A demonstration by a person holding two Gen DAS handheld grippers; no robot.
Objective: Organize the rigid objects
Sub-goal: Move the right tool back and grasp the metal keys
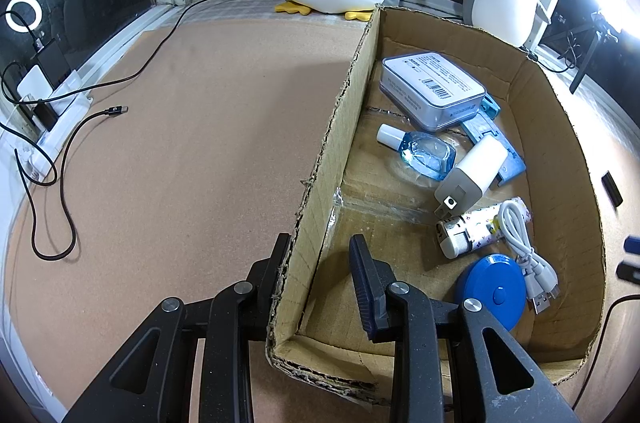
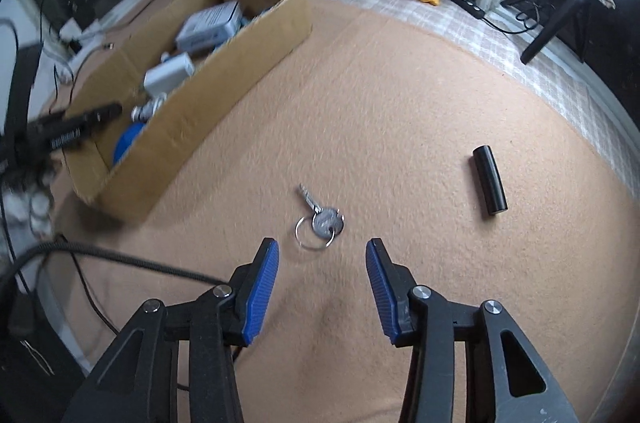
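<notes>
The right gripper (image 2: pixel 322 287) hung just short of the key (image 2: pixel 326 221), jaws wide and empty. The key lay flat on the felt-covered bench (image 2: pixel 400 111) with its ring (image 2: pixel 310 237) beneath the head, so the likeliest failure was the pads skating over the thin metal, or catching only the ring and letting the key swing and drop on the way to the box (image 2: pixel 224 75). The right view was blurred, so a misjudged closing point looked possible too.

The left gripper (image 1: pixel 320 263) straddled the box's left wall (image 1: pixel 344 127), one finger outside and one inside, jaws part open and not clamped; the box could shift if bumped.

Inside sat a white case (image 1: pixel 430 87), a blue bottle (image 1: pixel 424 153), a charger (image 1: pixel 468 177), a patterned tube (image 1: pixel 480 223), a white cable (image 1: pixel 528 255) and a blue disc (image 1: pixel 494 289).

A black cylinder (image 2: pixel 490 179) lay well apart to the right, not yet packed. Nothing blocked the key.
</notes>
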